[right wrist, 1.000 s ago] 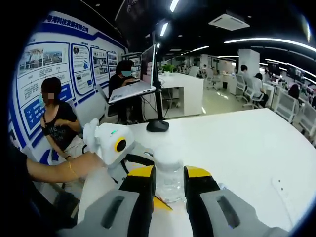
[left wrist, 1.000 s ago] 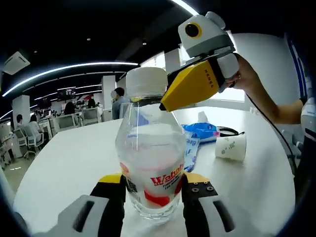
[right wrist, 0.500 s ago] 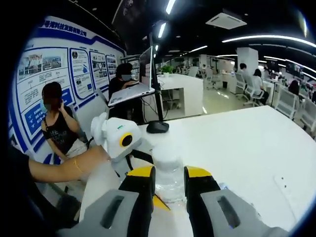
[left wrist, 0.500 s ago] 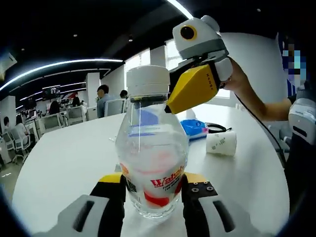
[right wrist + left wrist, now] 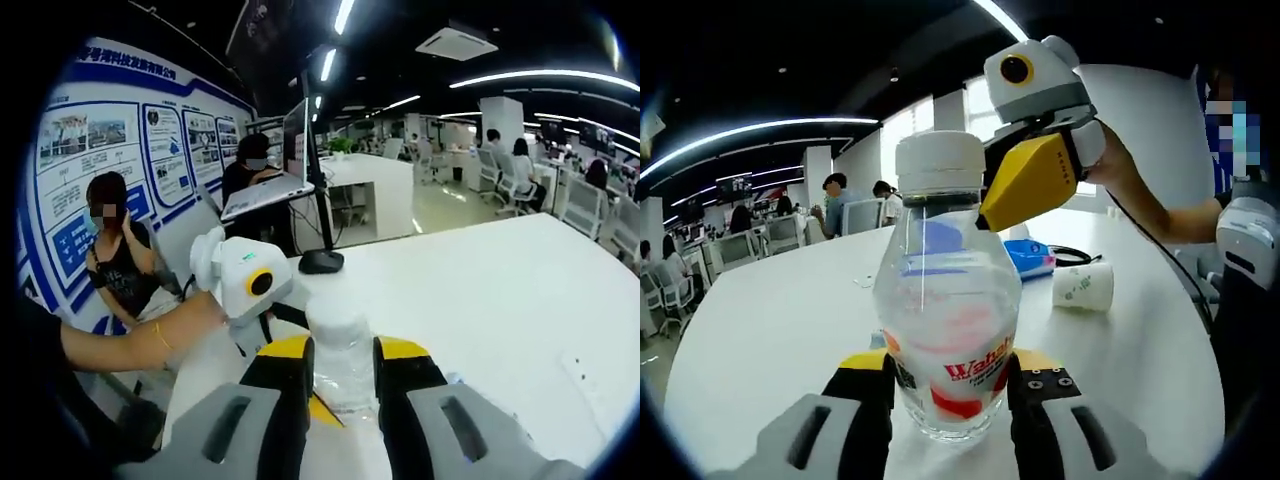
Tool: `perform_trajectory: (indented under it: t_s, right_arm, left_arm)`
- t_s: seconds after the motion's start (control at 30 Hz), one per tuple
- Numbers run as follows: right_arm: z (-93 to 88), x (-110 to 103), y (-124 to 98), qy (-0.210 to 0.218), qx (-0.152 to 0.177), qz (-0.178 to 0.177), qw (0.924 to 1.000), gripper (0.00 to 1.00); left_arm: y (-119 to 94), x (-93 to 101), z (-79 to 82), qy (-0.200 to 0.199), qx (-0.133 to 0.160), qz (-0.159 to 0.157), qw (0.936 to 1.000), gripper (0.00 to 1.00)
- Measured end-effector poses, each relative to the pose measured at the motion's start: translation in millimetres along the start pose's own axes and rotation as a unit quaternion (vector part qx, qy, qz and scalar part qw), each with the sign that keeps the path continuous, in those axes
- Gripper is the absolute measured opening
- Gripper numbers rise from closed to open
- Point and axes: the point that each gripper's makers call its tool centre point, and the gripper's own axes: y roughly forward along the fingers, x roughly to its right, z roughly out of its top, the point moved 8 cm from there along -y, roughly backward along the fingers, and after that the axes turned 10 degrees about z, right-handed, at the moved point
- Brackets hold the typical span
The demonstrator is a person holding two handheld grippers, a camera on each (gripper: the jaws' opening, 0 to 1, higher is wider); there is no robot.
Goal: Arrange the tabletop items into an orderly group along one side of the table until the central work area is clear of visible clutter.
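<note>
In the left gripper view we see our left gripper [image 5: 949,395] with its yellow-tipped jaws closed against the lower body of a clear plastic water bottle [image 5: 948,325], which stands upright on the white table [image 5: 770,340] and bears a red-and-white label and a white cap [image 5: 939,163]. The right gripper [image 5: 985,212] comes in from the upper right, held by a hand [image 5: 1118,160], its yellow jaw lying just beside the bottle's neck below the cap. Behind the bottle on the table we note a blue packet [image 5: 1030,257], a dark cable near it, and a white paper cup [image 5: 1083,287] lying on its side. In the right gripper view the right gripper's jaws sit on either side of the cap end of the bottle [image 5: 340,345], narrow and closed on it. The left gripper [image 5: 240,285] shows at left, with a forearm behind it. Beyond stands a laptop [image 5: 268,190] raised on a stand.
</note>
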Motion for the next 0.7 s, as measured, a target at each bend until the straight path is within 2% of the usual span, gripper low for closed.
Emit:
perform_trajectory:
  t_s: [0.3, 0.4, 0.7]
  right_arm:
    - [-0.6, -4.3, 0.8, -0.017, -0.005, -0.009, 0.9998, 0.23]
    - [-1.0, -4.4, 1.0, -0.039, -0.007, -0.009, 0.9992, 0.23]
    - [-4.4, -4.9, 2.0, -0.035, -0.001, -0.007, 0.9994, 0.24]
  left_arm:
    - [-0.6, 0.9, 0.4, 0.004, -0.002, 0.005, 1.0, 0.44]
    - [-1.6, 2.2, 0.5, 0.004, -0.004, 0.015, 0.9999, 0.44]
    - [-3.7, 4.5, 0.5, 0.012, -0.008, 0.037, 0.9992, 0.45]
